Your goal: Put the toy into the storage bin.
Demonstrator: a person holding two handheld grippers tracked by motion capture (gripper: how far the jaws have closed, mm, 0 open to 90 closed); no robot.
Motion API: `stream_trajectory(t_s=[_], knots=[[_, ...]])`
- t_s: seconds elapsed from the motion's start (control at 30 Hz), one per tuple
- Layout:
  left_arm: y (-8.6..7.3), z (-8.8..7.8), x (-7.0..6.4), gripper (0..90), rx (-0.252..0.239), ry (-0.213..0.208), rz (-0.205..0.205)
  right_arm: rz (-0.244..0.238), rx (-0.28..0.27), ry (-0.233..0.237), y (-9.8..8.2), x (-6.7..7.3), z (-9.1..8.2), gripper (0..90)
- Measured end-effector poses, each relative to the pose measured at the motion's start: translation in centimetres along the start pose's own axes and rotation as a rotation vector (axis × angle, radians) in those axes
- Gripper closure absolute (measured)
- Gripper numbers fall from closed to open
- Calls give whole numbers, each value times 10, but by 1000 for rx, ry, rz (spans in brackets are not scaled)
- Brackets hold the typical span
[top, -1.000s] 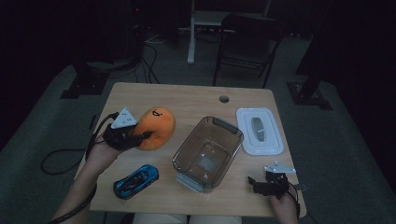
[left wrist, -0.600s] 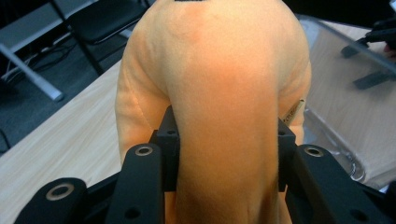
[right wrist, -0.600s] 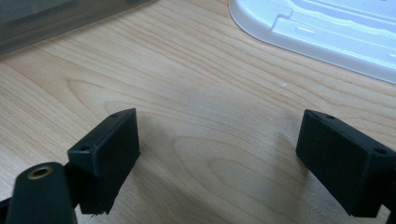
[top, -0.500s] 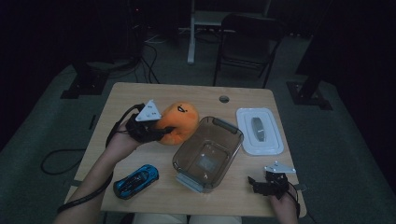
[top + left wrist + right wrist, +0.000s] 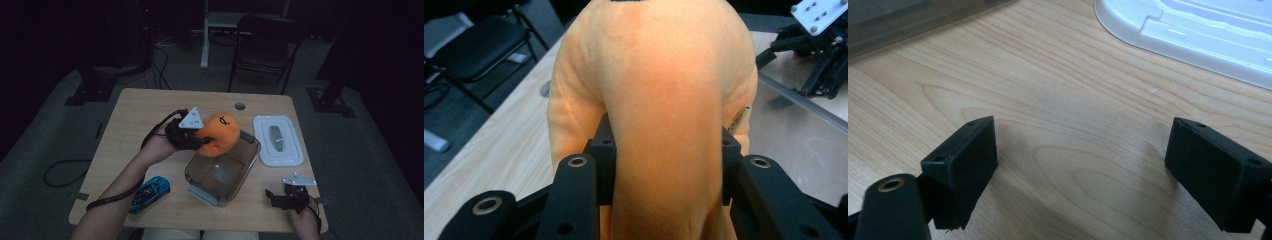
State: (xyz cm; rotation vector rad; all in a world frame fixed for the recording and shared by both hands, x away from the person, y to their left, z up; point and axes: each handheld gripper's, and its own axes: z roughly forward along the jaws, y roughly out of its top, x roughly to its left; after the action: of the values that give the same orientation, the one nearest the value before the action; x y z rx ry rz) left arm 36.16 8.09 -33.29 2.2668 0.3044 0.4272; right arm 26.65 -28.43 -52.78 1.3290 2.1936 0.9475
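- Orange plush toy (image 5: 220, 132), soft and round with a small dark face: we see it clamped between the jaws of the left gripper (image 5: 192, 140), carried above the table and hanging over the 11 o'clock rim of the clear plastic container (image 5: 222, 172). In the left gripper view the plush (image 5: 659, 100) bulges around both black pads, which press into its fabric.
- Step in hand, as we judge it: transport of the toy toward the open container; placing is not yet done, since the toy is above the rim and not inside.
- Right gripper (image 5: 290, 197): we find it low at 5 o'clock of the container, near the table's front edge, jaws spread wide with bare light wooden table (image 5: 1058, 100) between them and nothing held.
- White rectangular plastic lid (image 5: 277, 140): it lies flat at 2 o'clock of the container, just beside it.
- Blue toy car (image 5: 150, 192): it rests at 8 o'clock of the container, well apart from the plush.
- Next move, in our judgement: bring the toy toward 5 o'clock until it is centred over the container, lower it, then part the jaws; the soft body may catch on the rim.
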Motion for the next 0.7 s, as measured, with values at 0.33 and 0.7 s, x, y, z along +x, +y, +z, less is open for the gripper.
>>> stream_trajectory(t_s=[0.33,0.7], knots=[[9,35,-9,611,50,-58,46,-1,-1,0,0,0,0,130],[5,63,-16,605,135,-112,52,-1,-2,0,0,0,0,130]])
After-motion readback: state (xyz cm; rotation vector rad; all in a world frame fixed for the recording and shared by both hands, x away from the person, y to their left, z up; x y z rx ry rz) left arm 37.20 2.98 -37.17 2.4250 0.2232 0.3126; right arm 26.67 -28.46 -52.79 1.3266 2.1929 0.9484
